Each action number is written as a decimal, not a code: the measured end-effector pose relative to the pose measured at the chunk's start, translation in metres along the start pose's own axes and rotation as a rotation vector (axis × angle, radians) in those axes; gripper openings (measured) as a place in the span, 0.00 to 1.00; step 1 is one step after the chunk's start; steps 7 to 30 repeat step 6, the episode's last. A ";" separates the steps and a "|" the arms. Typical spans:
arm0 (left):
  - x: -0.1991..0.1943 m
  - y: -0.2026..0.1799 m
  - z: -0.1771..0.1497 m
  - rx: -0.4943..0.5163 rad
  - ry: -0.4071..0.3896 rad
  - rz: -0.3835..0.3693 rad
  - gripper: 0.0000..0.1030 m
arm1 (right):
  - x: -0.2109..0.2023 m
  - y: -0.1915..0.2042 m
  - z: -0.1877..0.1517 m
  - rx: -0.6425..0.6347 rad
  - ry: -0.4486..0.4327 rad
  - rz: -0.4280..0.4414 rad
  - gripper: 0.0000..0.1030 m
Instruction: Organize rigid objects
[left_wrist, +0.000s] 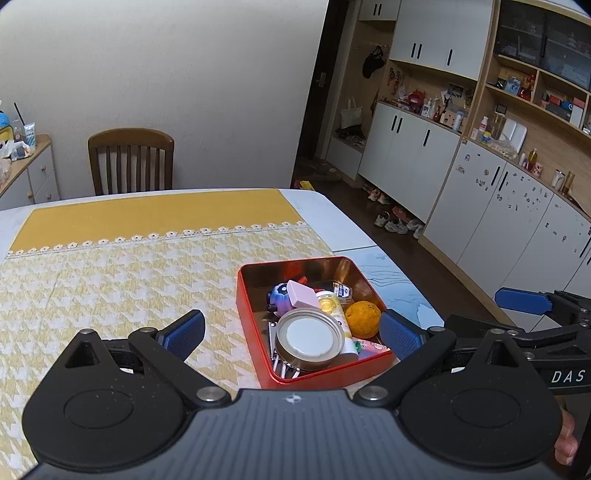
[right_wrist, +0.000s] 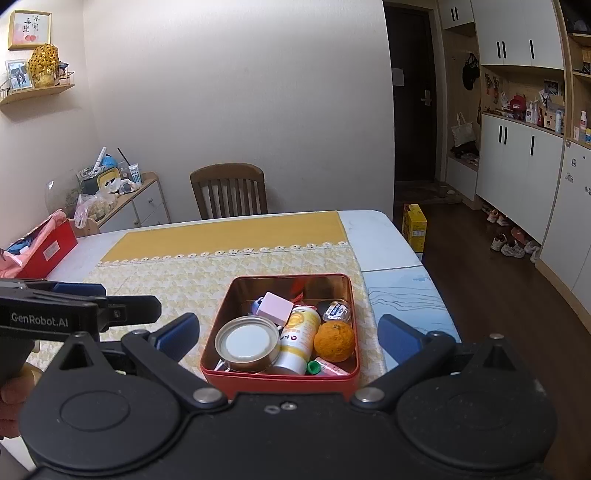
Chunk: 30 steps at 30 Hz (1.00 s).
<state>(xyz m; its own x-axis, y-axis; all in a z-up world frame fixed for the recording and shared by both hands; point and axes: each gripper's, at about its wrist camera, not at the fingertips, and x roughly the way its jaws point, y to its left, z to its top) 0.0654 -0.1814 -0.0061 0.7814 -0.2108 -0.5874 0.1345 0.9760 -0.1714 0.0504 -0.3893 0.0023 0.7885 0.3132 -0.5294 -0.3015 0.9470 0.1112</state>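
A red tin box (left_wrist: 251, 314) (right_wrist: 218, 325) sits on the yellow patterned tablecloth near the table's right side. Inside lie a round metal lid (left_wrist: 308, 336) (right_wrist: 247, 341), an orange (left_wrist: 364, 319) (right_wrist: 334, 341), a yellow-and-white can (left_wrist: 334, 312) (right_wrist: 299, 338), a pink block (left_wrist: 303, 294) (right_wrist: 275, 308), a purple toy (left_wrist: 281, 295) and a small jar (left_wrist: 343, 290) (right_wrist: 334, 310). My left gripper (left_wrist: 291, 332) hovers open just before the box. My right gripper (right_wrist: 288, 336) is open too, with the box between its fingers' line of sight. The right tool (left_wrist: 524, 301) shows at the right of the left wrist view, the left tool (right_wrist: 77, 306) at the left of the right wrist view.
A wooden chair (left_wrist: 131, 160) (right_wrist: 229, 190) stands at the table's far side. White cabinets (left_wrist: 480, 206) and shoes (left_wrist: 395, 223) line the right wall. A red box (right_wrist: 48, 251) rests at the table's left edge, beside a low dresser (right_wrist: 140, 203). A yellow carton (right_wrist: 415, 225) stands on the floor.
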 end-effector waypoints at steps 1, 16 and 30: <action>0.000 0.000 0.000 0.002 -0.004 0.003 0.98 | 0.000 0.000 0.000 -0.001 0.000 -0.002 1.00; 0.000 0.003 0.001 0.000 -0.006 0.018 0.98 | 0.001 -0.002 0.001 -0.007 0.001 -0.010 1.00; 0.000 0.003 0.001 0.000 -0.006 0.018 0.98 | 0.001 -0.002 0.001 -0.007 0.001 -0.010 1.00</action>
